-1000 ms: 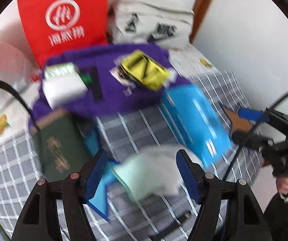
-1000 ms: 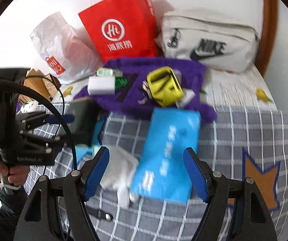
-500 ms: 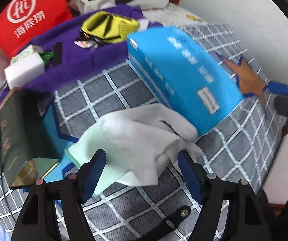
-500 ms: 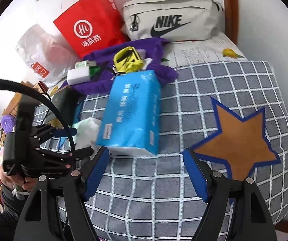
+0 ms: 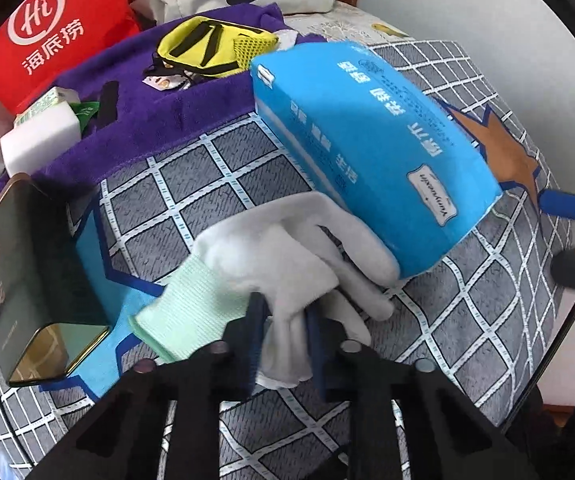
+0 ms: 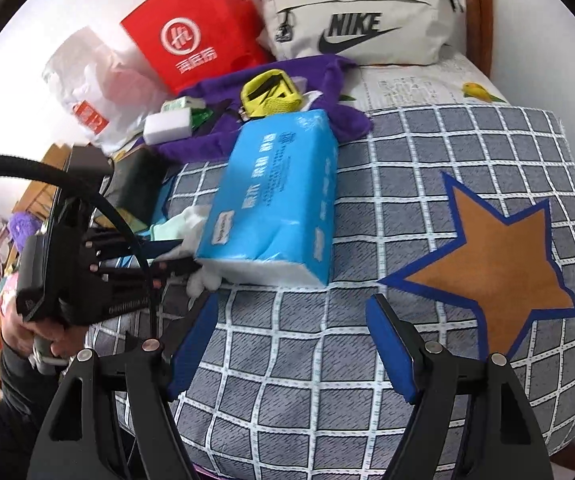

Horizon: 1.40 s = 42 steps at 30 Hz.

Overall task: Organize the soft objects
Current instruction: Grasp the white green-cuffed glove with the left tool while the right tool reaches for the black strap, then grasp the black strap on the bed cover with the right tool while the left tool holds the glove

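White gloves with a pale green cuff (image 5: pixel 287 264) lie bunched on the grey checked cushion (image 5: pixel 215 184), partly under a blue tissue pack (image 5: pixel 371 152). My left gripper (image 5: pixel 285 334) is closing its jaws on a fold of the white glove, and the pads press the cloth. In the right wrist view the left gripper (image 6: pixel 185 256) reaches the gloves (image 6: pixel 185 226) beside the tissue pack (image 6: pixel 275 208). My right gripper (image 6: pixel 293 340) hangs open over bare cushion (image 6: pixel 407 152), in front of the pack, holding nothing.
A dark green box (image 5: pixel 27 280) lies left of the gloves. Behind are a purple towel (image 5: pixel 159 96) with a yellow pouch (image 5: pixel 211 46) and a white sponge (image 5: pixel 39 140), a red paper bag (image 6: pixel 199 36), a beige Nike bag (image 6: pixel 363 26) and a plastic bag (image 6: pixel 87 80).
My left gripper dropped onto the gloves and its jaws went from wide apart to pinching the white cloth. The right gripper drifted right and down, away from the tissue pack, still open.
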Available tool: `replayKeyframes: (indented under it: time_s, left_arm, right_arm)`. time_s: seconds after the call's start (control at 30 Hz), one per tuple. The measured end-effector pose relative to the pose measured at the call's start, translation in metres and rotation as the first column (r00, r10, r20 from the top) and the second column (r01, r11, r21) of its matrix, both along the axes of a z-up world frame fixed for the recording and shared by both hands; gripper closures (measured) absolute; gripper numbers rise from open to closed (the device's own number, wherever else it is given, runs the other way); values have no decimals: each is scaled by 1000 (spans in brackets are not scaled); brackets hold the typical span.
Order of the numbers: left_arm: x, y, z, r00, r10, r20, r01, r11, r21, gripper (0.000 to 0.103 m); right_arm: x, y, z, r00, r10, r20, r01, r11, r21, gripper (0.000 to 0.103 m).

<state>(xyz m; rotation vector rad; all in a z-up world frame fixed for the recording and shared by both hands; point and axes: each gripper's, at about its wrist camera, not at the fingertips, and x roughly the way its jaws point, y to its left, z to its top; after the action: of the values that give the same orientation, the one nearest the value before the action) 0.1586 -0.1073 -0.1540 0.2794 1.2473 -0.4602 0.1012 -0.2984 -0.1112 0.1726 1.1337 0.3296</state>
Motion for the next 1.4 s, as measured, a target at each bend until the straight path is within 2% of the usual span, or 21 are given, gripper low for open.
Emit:
replayKeyframes:
  time_s: [0.13,0.3,0.5,0.6,0.67,0.8,0.93,1.03,1.13,1.27,1.33,1.4]
  left_arm:
    - [-8,9,18,999,5,40,-3,999,-40,90]
    - [-22,38,50,992,75,100,-68,995,-80,90]
    - [-33,68,86,976,154,154,-134,982,-129,90]
    - [-45,86,96,965,203,165,-179,972,-152,90]
    - [-52,100,98,959,234,159,-206,963,-176,90]
    - [-66,122,99,949,280,143,-247,946,-210,90]
    - [-78,137,97,940,315,132,-280,931,-233,90]
    - [-84,146,94,934,337,118,-300,920,-252,90]
    - [-88,156,91,926,362,105,-323,907,-270,90]
    - [-88,165,86,918,387,89,-347,891,-292,90]
    - [-88,169,84,916,392,82,-353,887,-299,90]
    - [-89,170,82,916,392,80,-352,884,-308,90]
  right_arm:
    - [-10,17,4,998,60,23,-60,998,-4,27]
    - [-24,46,4,989,142,42,-142,990,2,27]
    - [-40,93,-6,964,265,34,-265,964,-18,27]
    - [-50,120,-19,940,341,25,-340,939,-43,28]
    - [-57,139,-30,917,398,18,-395,914,-94,32]
    - [-70,168,-47,858,512,25,-497,843,-206,33]
    - [-70,181,-61,823,568,15,-538,787,-302,33]
    - [-68,184,-62,808,589,38,-552,777,-301,33]
    - [-61,185,-63,818,572,57,-535,794,-288,40]
    - [-42,186,-60,874,482,62,-451,853,-263,63]
    - [-30,180,-58,905,423,43,-407,891,-203,66]
    - [-27,176,-57,915,404,26,-394,903,-169,68]
